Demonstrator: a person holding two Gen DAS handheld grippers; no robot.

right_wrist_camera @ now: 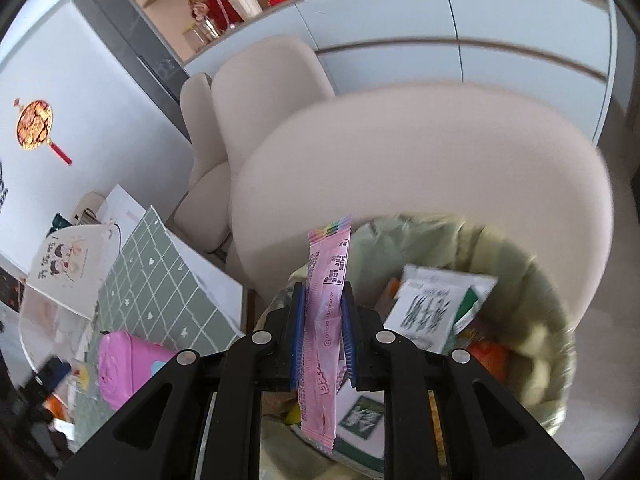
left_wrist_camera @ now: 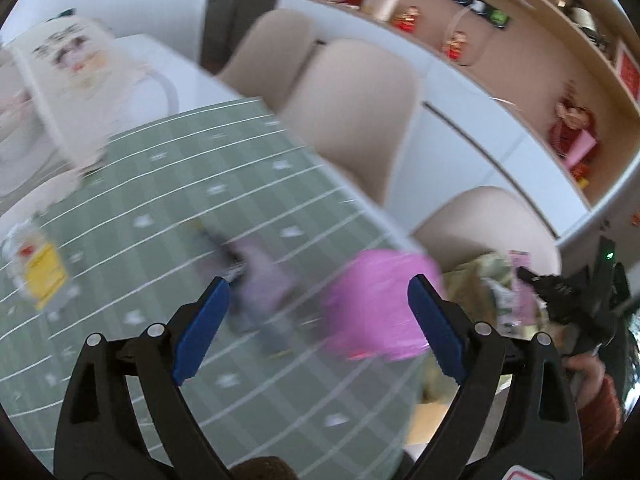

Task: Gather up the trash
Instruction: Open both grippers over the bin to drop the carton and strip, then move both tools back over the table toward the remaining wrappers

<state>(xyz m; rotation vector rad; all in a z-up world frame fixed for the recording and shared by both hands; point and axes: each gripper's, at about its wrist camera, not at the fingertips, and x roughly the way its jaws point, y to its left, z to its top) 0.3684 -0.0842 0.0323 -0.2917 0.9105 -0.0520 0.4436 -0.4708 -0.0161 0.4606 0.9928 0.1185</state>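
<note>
Blue fingers [right_wrist_camera: 298, 332] of the right gripper [right_wrist_camera: 322, 334] pinch a long pink wrapper [right_wrist_camera: 326, 312] upright, directly above the trash bin [right_wrist_camera: 532, 288] (its green liner shows packets inside, though the gripper body hides the bin's near side). Over the green checked tablecloth [left_wrist_camera: 160, 200], the left gripper [left_wrist_camera: 320, 320] has its fingers spread wide, with nothing between them. Ahead of it lie a pink roll [left_wrist_camera: 372, 300] at the table edge and a blurred purplish item [left_wrist_camera: 260, 280], possibly a wrapper.
</note>
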